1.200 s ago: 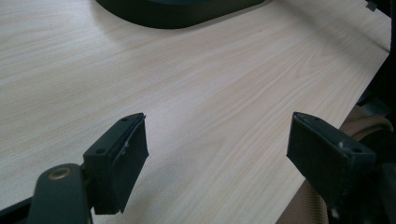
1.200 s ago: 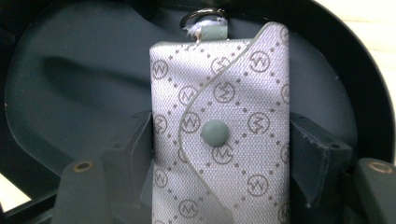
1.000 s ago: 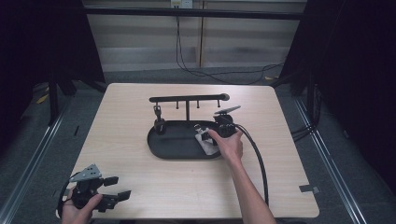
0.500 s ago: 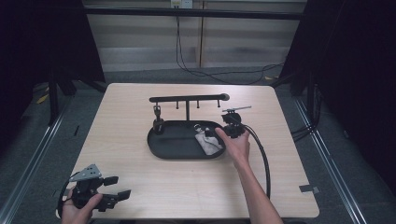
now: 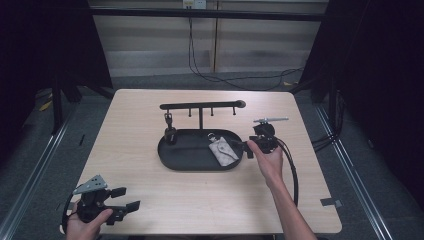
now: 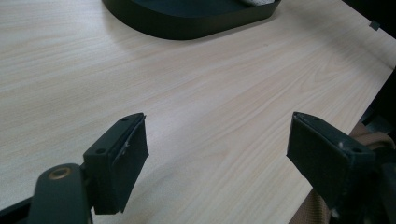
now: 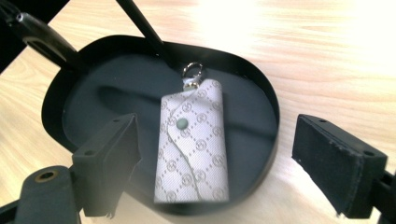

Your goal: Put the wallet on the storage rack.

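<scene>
1. Plainly, the work in hand centres on the key pouch [image 5: 223,151], a pale fabric case with a snap flap and a metal clasp at its top end, lying flat in the right half of the black oval tray [image 5: 175,157] on the worktop [image 5: 310,125].

2. The right hand-held gripper [image 5: 247,148] sits at the tray's right rim, pointing in at the pouch. In the right gripper view its jaws stand wide apart with nothing between them; the pouch [image 7: 194,144] lies below and between them, not touched.

3. The left hand-held gripper [image 5: 127,199] rests near the front left corner of the worktop, well apart from the tray. Its jaws are spread wide in the left gripper view, over bare wood, holding nothing.

4. My judgement: this is the approach to a grasp, not yet made. A likely aim is to hang the pouch on the rack [image 5: 202,105], the black bar with small pegs that stands over the tray's back edge; a small dark item [image 5: 169,131] already hangs at its left end.

5. The next move calls for lowering the right jaws astride the pouch, across its narrow width or near the clasp [image 7: 192,71], and closing firmly, since thin flat fabric on a smooth tray may slip.

6. Writing: the pouch carries a repeating round monogram pattern, too small to read as letters. No other label is legible.
</scene>
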`<state>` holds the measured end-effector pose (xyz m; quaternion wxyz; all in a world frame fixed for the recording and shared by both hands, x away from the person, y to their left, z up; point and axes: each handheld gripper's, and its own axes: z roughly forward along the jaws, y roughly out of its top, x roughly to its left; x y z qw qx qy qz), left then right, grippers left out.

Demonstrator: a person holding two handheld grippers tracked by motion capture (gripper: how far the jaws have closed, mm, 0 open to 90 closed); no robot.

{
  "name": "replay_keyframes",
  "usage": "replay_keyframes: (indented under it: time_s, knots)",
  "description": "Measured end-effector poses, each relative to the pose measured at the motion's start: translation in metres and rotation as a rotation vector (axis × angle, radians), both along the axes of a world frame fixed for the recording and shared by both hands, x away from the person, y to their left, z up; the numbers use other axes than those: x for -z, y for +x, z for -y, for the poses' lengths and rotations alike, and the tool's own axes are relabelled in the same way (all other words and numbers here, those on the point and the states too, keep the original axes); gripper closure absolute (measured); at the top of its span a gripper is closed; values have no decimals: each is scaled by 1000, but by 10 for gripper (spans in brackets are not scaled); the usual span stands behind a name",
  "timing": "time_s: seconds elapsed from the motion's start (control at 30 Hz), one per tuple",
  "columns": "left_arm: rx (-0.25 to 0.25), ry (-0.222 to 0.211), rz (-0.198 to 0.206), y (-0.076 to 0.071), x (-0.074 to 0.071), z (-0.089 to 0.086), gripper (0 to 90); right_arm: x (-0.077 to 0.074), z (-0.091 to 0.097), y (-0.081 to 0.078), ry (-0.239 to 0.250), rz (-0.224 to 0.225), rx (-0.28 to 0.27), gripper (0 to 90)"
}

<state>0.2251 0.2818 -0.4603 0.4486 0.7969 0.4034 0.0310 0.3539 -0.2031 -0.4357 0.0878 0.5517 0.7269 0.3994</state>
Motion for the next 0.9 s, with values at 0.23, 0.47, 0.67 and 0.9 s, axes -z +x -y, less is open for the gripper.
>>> replay_keyframes:
  time_s: [0.23,0.47,0.67,0.9]
  knots:
    - [-13,2,7,0,-1,-1,202,-4,7,-16,-10,21,-5,158]
    - [-38,3,15,0,-2,-2,202,-2,19,-37,-16,30,1,158]
    - [-56,4,8,1,-1,-2,202,0,31,-55,-33,48,13,162]
    - [-52,14,-2,2,0,-1,203,4,47,-86,-57,66,6,162]
